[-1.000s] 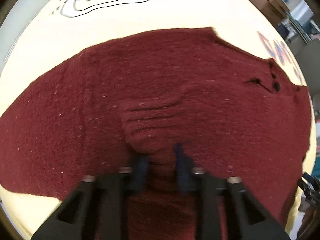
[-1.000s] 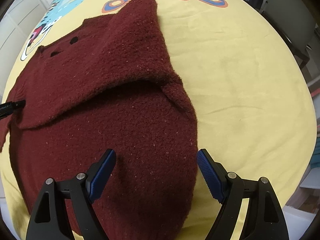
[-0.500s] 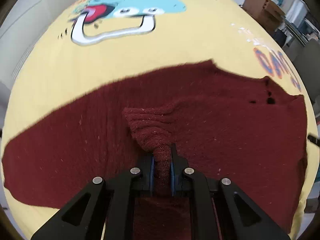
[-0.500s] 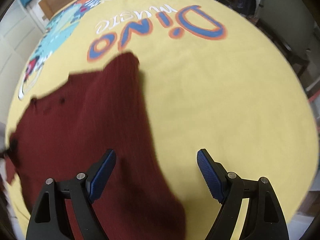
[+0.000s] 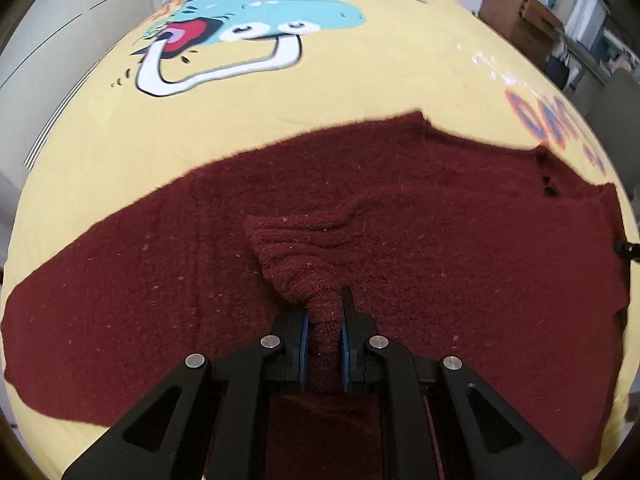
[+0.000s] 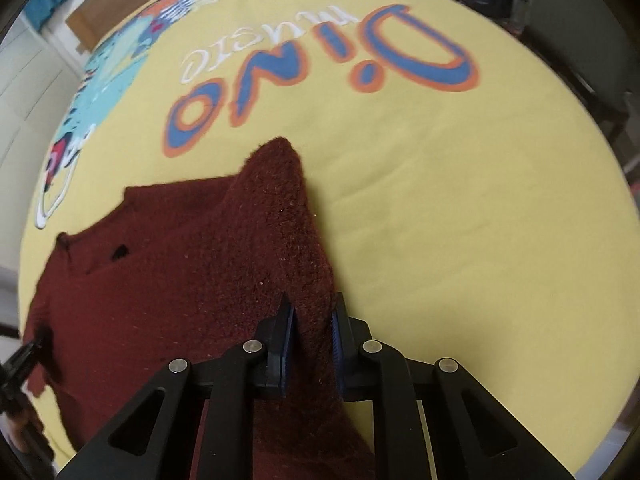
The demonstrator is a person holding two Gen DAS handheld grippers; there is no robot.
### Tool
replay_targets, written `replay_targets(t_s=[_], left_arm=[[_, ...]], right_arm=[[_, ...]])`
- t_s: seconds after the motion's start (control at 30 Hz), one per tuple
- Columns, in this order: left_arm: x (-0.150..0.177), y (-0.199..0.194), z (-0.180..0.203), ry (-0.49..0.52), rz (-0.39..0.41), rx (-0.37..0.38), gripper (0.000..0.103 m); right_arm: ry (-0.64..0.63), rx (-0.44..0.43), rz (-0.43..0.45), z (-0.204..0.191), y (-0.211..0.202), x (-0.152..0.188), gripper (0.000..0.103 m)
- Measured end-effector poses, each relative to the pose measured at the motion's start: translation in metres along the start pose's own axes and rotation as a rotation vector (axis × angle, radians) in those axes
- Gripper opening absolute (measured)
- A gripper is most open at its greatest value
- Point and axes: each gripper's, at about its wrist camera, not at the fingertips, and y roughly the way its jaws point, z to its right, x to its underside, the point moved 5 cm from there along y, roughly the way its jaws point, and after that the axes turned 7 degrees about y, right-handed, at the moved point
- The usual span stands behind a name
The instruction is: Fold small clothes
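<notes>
The left gripper (image 5: 325,312) was clamped on a bunched, ribbed fold of the dark red knitted sweater (image 5: 400,220), the cloth squeezed between its blue pads and pulled up into a small ridge just ahead of the fingertips. Beyond that pinch the sweater lay spread flat to both sides of the gripper, over a yellow sheet (image 5: 320,100) printed with a cartoon dinosaur (image 5: 256,28) farther ahead. The right gripper (image 6: 310,316) had just been closing and its jaws gripped the sweater's outer edge (image 6: 316,248), a thick strip of knit running between the pads. Ahead of it that edge rose to a pointed corner (image 6: 280,152); the rest of the garment lay to its left, bare yellow sheet to its right, and the printed word "Dino" (image 6: 320,68) beyond.
</notes>
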Motion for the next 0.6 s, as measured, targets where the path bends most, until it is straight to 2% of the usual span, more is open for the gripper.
replay_targets(t_s=[0.1, 0.23, 0.3, 0.33, 0.37, 0.4, 0.43, 0.5, 0.53, 0.6], left_arm=[[0.003, 0.01, -0.001, -0.004, 0.005, -0.014, 0.011], [0.006, 0.002, 0.001, 0.021, 0.013, -0.031, 0.02], [0.005, 0.002, 0.0, 0.017, -0.006, -0.024, 0.027], [0.004, 0.001, -0.002, 0.002, -0.02, -0.026, 0.036], [0.001, 0.0, -0.004, -0.012, -0.021, -0.027, 0.048], [-0.001, -0.004, -0.006, -0.023, -0.011, -0.021, 0.054], [-0.004, -0.01, -0.007, -0.036, 0.005, -0.009, 0.063], [-0.011, -0.027, -0.007, -0.068, 0.056, 0.011, 0.084], [-0.013, -0.035, -0.005, -0.075, 0.087, 0.018, 0.103], [-0.017, -0.051, 0.007, -0.068, 0.153, 0.042, 0.102]], right_arm=[[-0.023, 0.053, -0.016, -0.002, 0.015, 0.006, 0.016], [-0.017, 0.054, -0.007, -0.008, 0.021, 0.005, 0.02], [-0.004, 0.045, 0.023, -0.005, 0.015, 0.007, 0.035], [0.003, 0.042, 0.04, -0.004, 0.009, 0.008, 0.042], [0.004, 0.044, 0.054, -0.003, 0.004, 0.009, 0.057], [0.002, 0.045, 0.079, -0.002, -0.003, 0.01, 0.066], [-0.003, 0.044, 0.1, -0.002, -0.008, 0.01, 0.069], [-0.03, 0.046, 0.162, -0.01, -0.03, 0.011, 0.083], [-0.051, 0.036, 0.204, -0.017, -0.043, 0.014, 0.084], [-0.087, 0.02, 0.257, -0.03, -0.058, 0.018, 0.088]])
